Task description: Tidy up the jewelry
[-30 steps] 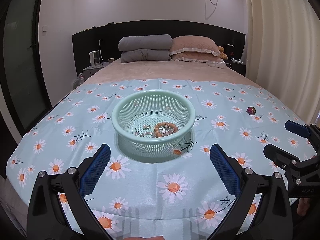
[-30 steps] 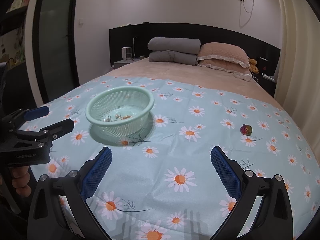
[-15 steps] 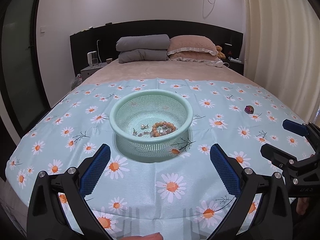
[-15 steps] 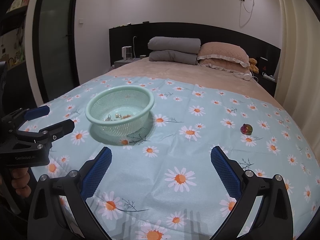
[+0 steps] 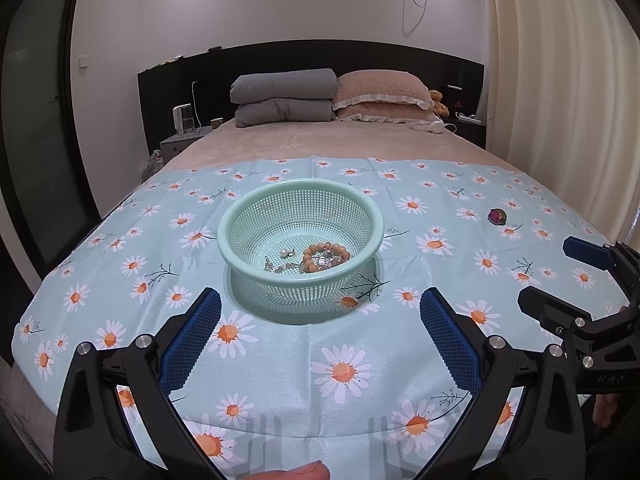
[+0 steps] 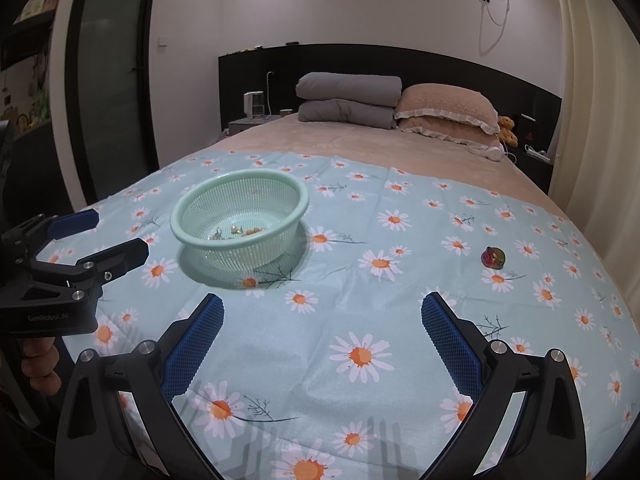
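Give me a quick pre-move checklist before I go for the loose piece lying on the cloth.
1. Right gripper open and empty: ok.
2. Left gripper open and empty: ok.
3. Iridescent piece in view, lying alone on the daisy cloth, nothing covering it: ok.
4. Path from right gripper to the piece free of objects: ok.
5. Green basket upright, with a bead bracelet and small items already inside, room left: ok.
6. What kind of jewelry the piece is, for choosing a grip: cannot tell.
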Available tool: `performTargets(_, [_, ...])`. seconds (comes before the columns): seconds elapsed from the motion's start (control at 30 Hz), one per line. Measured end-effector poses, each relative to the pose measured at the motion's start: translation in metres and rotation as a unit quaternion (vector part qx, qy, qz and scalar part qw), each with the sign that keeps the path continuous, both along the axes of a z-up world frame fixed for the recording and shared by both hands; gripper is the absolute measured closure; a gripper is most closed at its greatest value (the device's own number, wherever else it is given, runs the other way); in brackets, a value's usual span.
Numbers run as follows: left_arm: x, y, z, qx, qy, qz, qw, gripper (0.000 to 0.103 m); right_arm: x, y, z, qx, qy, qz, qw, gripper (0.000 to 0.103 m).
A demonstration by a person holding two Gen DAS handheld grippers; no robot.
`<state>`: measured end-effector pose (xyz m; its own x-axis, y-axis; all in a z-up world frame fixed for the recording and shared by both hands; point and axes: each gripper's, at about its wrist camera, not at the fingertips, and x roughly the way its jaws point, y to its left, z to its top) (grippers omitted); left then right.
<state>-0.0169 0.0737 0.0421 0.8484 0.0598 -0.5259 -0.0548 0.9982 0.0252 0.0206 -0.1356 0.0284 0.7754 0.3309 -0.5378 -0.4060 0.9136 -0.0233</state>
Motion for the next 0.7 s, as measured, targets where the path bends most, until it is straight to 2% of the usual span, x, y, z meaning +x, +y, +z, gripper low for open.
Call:
performTargets(0.3, [-0.0002,0.0000,-0.0013,-0.004,0.000,0.000,1.0000,0.005,-0.0002,-0.0004,-0.0008,-0.001,0.001,0.000,1.000,0.008])
performTargets(0.43, [-0.0059,-0.0011,0.0007,-0.002,-0.020,0.001,0.9998,0.005,0.0001,-0.0001,-0.0015,-0.002,0.001,0.001,1.000,0.008])
performTargets(0.57, [-0.0084,-0.0076,0.0026,0.019,-0.031,0.007,0.9993,0.005,-0.0003,-0.0007,-0.0015,0.000,0.000,0.001,1.000,0.008])
performTargets(0.7, [-0.0043,-0.0072,0.0033,0.005,-0.012,-0.005,0.9999,0.005,-0.0006,-0.0008,-0.0019,-0.001,-0.001,0.002,1.000,0.008])
